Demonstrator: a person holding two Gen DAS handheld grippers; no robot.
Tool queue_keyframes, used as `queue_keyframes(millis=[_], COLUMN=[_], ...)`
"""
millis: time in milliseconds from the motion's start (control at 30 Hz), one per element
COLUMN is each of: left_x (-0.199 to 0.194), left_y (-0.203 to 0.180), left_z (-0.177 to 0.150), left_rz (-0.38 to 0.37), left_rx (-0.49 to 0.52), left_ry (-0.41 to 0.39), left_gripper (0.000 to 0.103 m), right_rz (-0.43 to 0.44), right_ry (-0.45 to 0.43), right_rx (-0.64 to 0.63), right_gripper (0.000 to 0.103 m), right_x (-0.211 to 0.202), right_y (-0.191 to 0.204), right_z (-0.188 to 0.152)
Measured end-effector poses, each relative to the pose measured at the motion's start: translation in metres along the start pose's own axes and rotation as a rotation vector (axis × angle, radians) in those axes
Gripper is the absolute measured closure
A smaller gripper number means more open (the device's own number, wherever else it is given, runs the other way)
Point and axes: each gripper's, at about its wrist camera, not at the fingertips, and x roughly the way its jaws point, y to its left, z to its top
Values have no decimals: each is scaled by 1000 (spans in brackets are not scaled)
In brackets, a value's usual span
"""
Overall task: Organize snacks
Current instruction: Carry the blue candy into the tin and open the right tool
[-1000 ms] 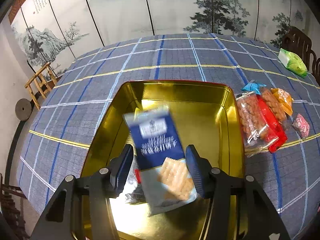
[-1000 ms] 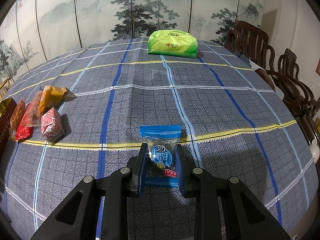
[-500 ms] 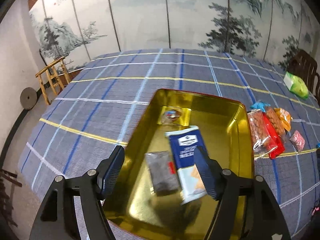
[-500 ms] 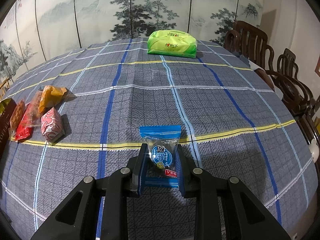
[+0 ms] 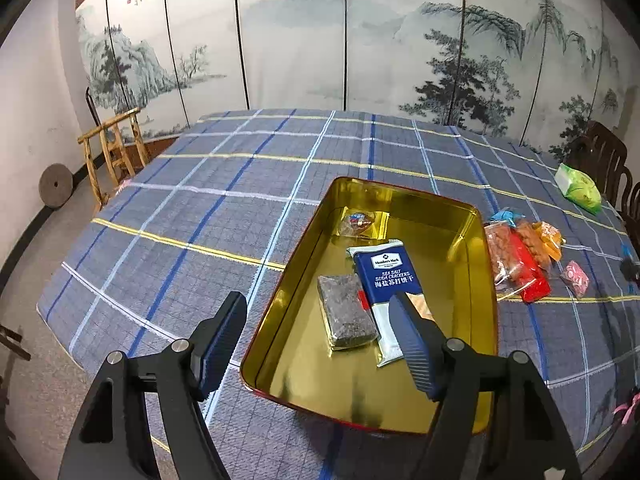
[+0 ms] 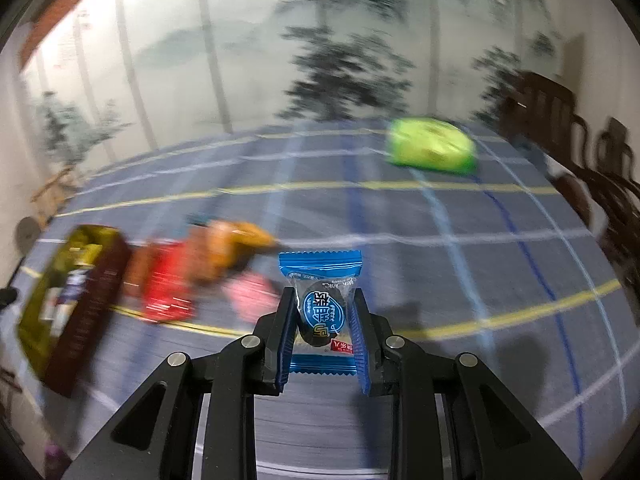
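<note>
Between the right tool's (image 6: 320,316) pads sits the blue candy pkt (image 6: 320,304), clamped tight; left tool (image 5: 316,340) wide, empty.

Even indoor light leaves the left wrist view sharp, with glare pooling on the gold tin (image 5: 476,240) — while the right wrist view smears with motion blur, only the blue candy packet (image 6: 320,312) crisp — both bowed and dark-cornered by fisheye distortion.
</note>
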Motion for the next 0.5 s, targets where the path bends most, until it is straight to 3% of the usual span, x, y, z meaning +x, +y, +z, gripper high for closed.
queue_keyframes(millis=[100, 300, 500], left_x=[-5, -10, -12], left_y=[0, 8, 17], left_z=[-2, -5, -7], left_rz=[23, 1, 23], left_rx=[20, 17, 36], left_ry=[-19, -22, -47], left_gripper=[32, 32, 32], right_rz=[95, 283, 396], right_ry=[-13, 11, 71], right_rx=[-55, -159, -193], right_gripper=[76, 76, 76], right_x=[-6, 1, 30], right_y=[36, 115, 183], right_z=[11, 21, 24])
